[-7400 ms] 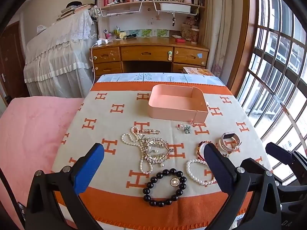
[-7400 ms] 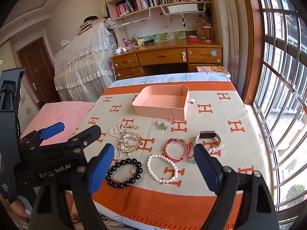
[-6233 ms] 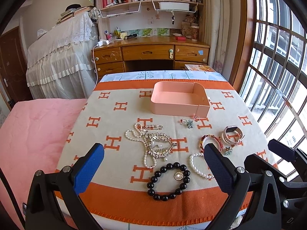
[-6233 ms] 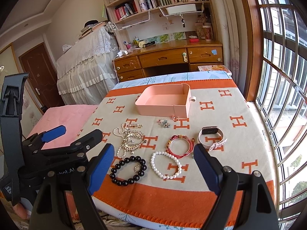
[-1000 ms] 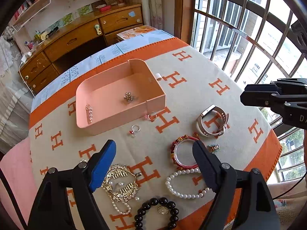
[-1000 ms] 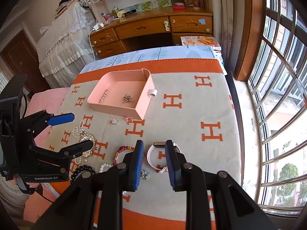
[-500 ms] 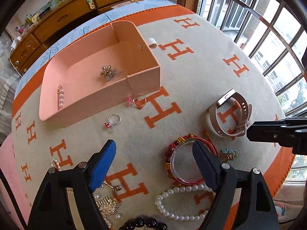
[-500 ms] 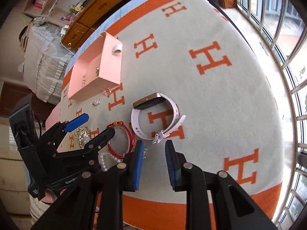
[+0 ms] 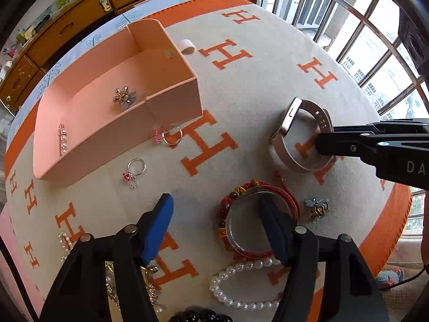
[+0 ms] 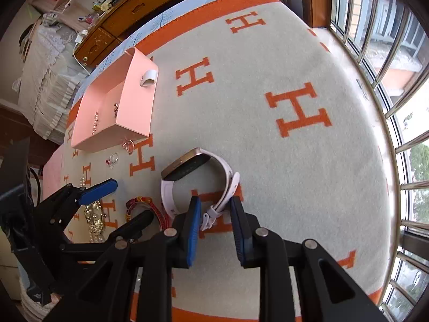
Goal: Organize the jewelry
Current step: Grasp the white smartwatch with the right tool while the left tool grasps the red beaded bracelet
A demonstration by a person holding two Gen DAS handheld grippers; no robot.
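Note:
A red beaded bracelet (image 9: 236, 196) lies on the orange-and-cream cloth. My left gripper (image 9: 215, 225) hangs over it with its jaws closing. One finger is above the bracelet's middle, the other over bare cloth, and neither pad touches it. A pink-strapped watch (image 10: 185, 165) stands on its side to the right. My right gripper (image 10: 215, 225) straddles its strap end, jaws closing, with a gap still showing on both sides of the strap. The pink tray (image 9: 171, 91) behind holds a flower brooch (image 9: 124, 98) and a pearl pin (image 9: 62, 139).
Two rings (image 9: 171, 135) (image 9: 135, 169) lie in front of the tray. A pearl bracelet (image 9: 241, 289), a small flower charm (image 9: 317, 206) and black beads (image 9: 198, 316) lie near the front edge. A gold comb (image 10: 93, 214) sits left. Window bars stand close on the right.
Both grippers have dropped toward the cloth. The left jaws have narrowed over the red bracelet. The right gripper has come down around the watch strap and narrowed a little.

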